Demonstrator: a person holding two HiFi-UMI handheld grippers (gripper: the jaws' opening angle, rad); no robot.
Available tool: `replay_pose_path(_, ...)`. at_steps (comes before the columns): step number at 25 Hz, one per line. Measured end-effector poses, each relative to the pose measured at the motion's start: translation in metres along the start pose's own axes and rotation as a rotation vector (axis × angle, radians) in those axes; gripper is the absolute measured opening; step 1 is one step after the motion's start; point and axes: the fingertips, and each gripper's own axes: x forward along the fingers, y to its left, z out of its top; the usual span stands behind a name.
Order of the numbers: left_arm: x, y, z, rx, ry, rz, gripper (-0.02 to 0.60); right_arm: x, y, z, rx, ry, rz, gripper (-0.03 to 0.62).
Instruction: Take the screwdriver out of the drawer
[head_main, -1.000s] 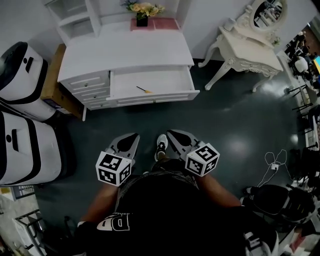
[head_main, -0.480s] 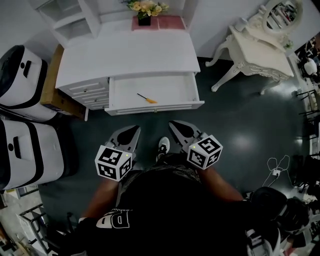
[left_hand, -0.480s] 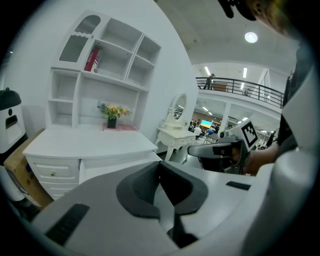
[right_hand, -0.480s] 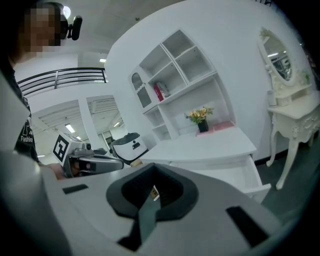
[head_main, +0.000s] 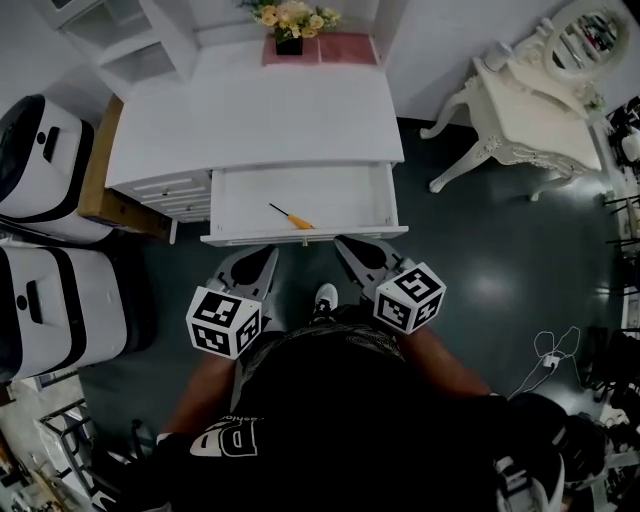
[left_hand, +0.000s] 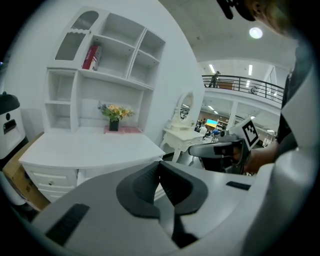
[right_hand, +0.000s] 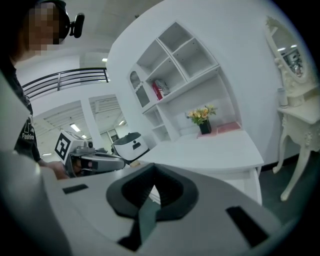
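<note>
The white desk's wide drawer (head_main: 300, 238) stands pulled open. Inside it lies the screwdriver (head_main: 292, 217), thin dark shaft and orange handle, near the front wall at the middle. My left gripper (head_main: 266, 256) is shut and empty, its tips just short of the drawer front, left of the screwdriver. My right gripper (head_main: 343, 243) is also shut and empty, with its tips at the drawer's front edge to the screwdriver's right. In the left gripper view the left gripper (left_hand: 160, 165) shows its jaws meeting; the right gripper view shows the right gripper (right_hand: 154, 167) the same. The gripper views hide the screwdriver.
The desk top (head_main: 250, 110) carries a flower vase (head_main: 289, 42) on a pink mat, with a shelf unit behind. Two white-and-black machines (head_main: 45, 140) and a cardboard box (head_main: 100, 190) stand left. An ornate dressing table (head_main: 530, 110) stands right. My shoe (head_main: 323, 297) is on the dark floor.
The desk and open drawer have drawn nearer in the head view. Both grippers have moved forward up to the drawer front, still shut.
</note>
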Motion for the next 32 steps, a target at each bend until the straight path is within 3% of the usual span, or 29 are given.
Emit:
replay_pose_path(7, 0.022, 0.014, 0.016, -0.009, -0.005, 0.055, 0.014, 0.014, -0.035, 0.011, -0.021, 0.017, 0.021, 0.008)
replay_pose_path(15, 0.025, 0.042, 0.009, -0.016, 0.039, 0.101, 0.014, 0.043, -0.049, 0.003, -0.004, 0.068, 0.030, 0.008)
replay_pose_path(32, 0.054, 0.152, 0.023, -0.003, 0.078, 0.025, 0.014, 0.138, -0.060, 0.006, -0.035, 0.164, -0.075, 0.008)
